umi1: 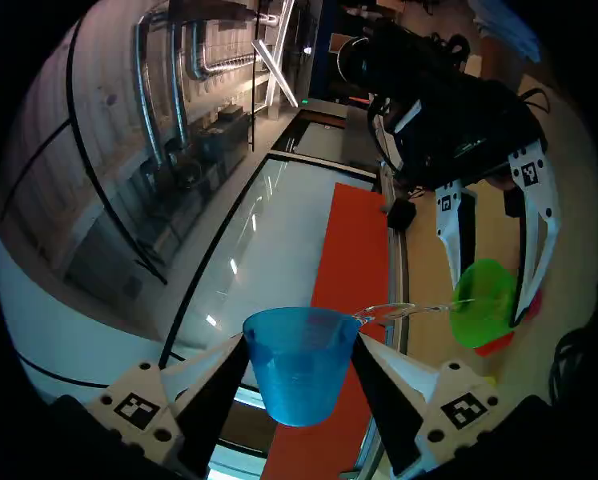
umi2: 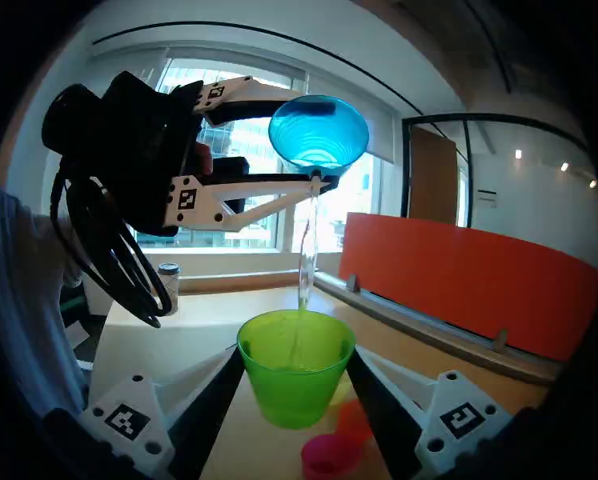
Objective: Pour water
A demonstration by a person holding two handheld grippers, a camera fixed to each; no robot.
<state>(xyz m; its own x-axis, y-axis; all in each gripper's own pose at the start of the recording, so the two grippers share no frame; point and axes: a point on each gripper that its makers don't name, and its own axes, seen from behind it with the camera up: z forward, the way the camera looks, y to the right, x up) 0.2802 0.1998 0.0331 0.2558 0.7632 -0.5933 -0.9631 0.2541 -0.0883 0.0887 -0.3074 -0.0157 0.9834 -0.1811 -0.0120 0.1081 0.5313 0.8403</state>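
Left gripper (umi1: pixel 300 342): you are pinching the blue cup (umi1: pixel 300 376) with both fingers, low in the centre of the left gripper view, and holding it tilted.
Water (umi2: pixel 307 248): a thin stream is falling from the blue cup, at upper centre of the right gripper view, into the green cup (umi2: pixel 294 384).
Right gripper (umi2: pixel 296 356): you are holding the green cup upright at lower centre, the jaws pressing on its two sides.
Table (umi2: pixel 178 324): a pink cup (umi2: pixel 331 456) is standing at the bottom edge.
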